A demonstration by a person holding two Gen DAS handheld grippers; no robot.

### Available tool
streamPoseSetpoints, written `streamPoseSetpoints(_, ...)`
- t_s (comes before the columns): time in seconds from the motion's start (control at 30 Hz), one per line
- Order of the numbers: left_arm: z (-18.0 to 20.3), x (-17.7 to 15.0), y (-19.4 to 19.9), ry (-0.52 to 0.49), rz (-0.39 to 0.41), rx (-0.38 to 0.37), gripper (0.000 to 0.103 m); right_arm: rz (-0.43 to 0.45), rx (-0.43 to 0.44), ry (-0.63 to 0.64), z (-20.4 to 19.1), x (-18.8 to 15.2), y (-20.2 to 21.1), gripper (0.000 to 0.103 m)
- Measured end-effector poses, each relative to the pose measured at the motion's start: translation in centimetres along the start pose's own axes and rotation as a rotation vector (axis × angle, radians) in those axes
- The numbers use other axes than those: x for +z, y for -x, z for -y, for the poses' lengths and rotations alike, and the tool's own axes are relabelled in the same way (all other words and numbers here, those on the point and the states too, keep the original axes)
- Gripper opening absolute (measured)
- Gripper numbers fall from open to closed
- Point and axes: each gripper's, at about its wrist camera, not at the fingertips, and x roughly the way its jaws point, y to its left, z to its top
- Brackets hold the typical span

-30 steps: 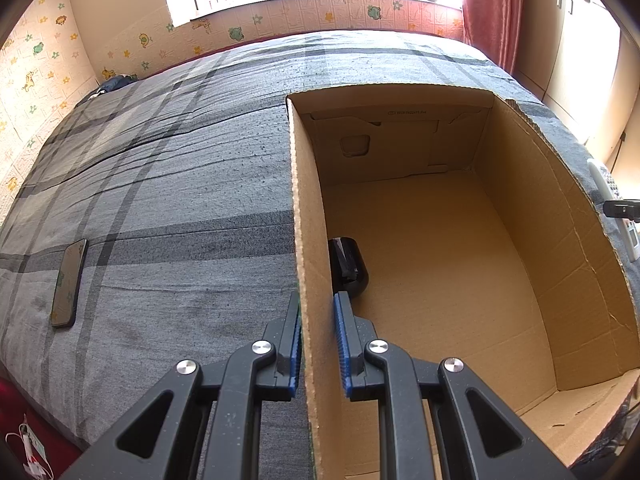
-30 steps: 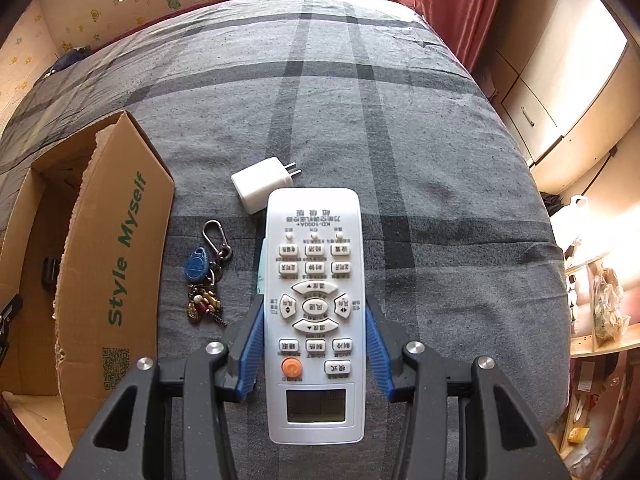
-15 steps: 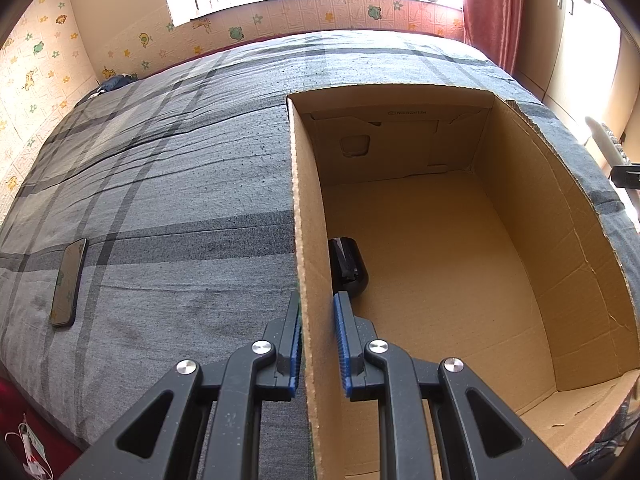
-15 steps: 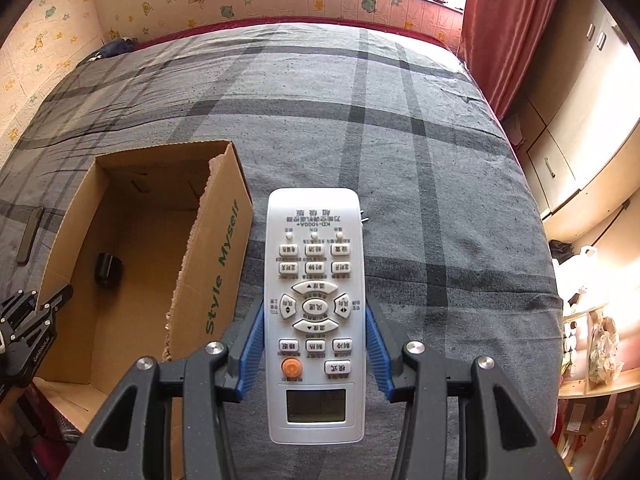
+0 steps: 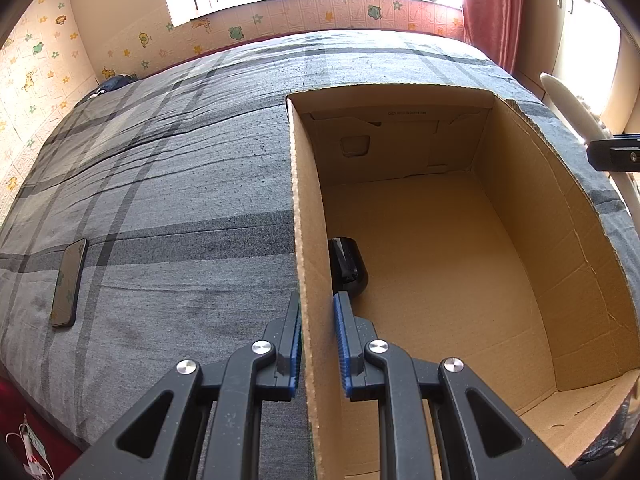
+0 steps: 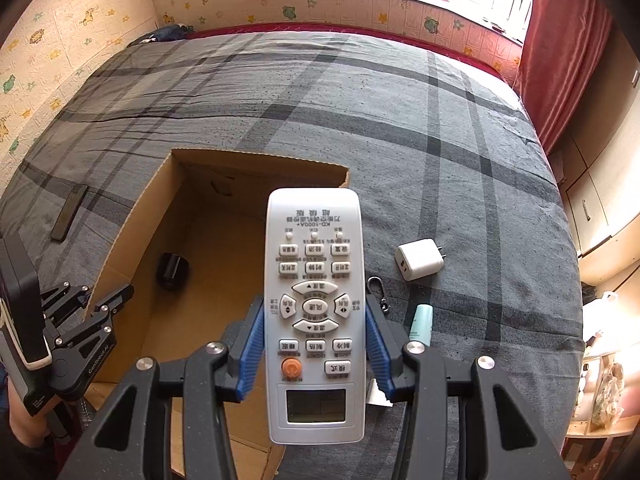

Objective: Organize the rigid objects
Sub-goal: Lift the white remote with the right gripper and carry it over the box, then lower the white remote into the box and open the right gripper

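Note:
My right gripper (image 6: 315, 316) is shut on a white remote control (image 6: 315, 312) and holds it above the right wall of an open cardboard box (image 6: 256, 168) on the bed. My left gripper (image 5: 316, 312) is shut on the box's left wall (image 5: 306, 240); it also shows in the right wrist view (image 6: 108, 300). A small black object (image 5: 347, 266) lies on the box floor by that wall, also seen in the right wrist view (image 6: 172, 270). The remote's edge (image 5: 576, 112) and the right gripper show at the far right of the left wrist view.
On the grey plaid bedspread (image 6: 400, 120) lie a white charger plug (image 6: 418, 259), a carabiner with keys (image 6: 378, 290) and a teal tube (image 6: 421, 324), right of the box. A dark phone (image 5: 69, 282) lies left of the box. Cabinets (image 6: 600, 208) stand at right.
My right gripper has lifted the remote and carried it left, from beside the box to over its right wall. My left gripper has stayed on the box wall.

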Motion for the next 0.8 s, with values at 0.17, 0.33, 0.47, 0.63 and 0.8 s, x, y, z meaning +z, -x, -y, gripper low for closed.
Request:
streamPoseSetpoints(0.17,0.0,0.0,0.0,0.002,0.001,-0.002,0.017,-0.023,0.032,0.025,-2.1,0.5,-1.3,0.049)
streamPoseSetpoints(0.33,-0.1,0.0,0.0,0.003,0.001,-0.004,0.017,-0.049,0.057,0.046,-3.9,0.8,-2.7,0.049)
streamPoseSetpoints(0.47,-0.1,-0.1,0.0,0.003,0.001,-0.005,0.017,-0.087,0.067,0.063,-5.3,0.5,-4.4,0.049)
streamPoseSetpoints(0.63,-0.2,-0.1,0.0,0.004,0.001,-0.007,0.017,-0.153,0.071,0.071,-6.5,-0.4,-6.9,0.049)
streamPoseSetpoints(0.8,-0.2,-0.1,0.0,0.006,0.001,-0.009,0.017,-0.235,0.076,0.074,-7.0,-1.7,-9.0,0.049)
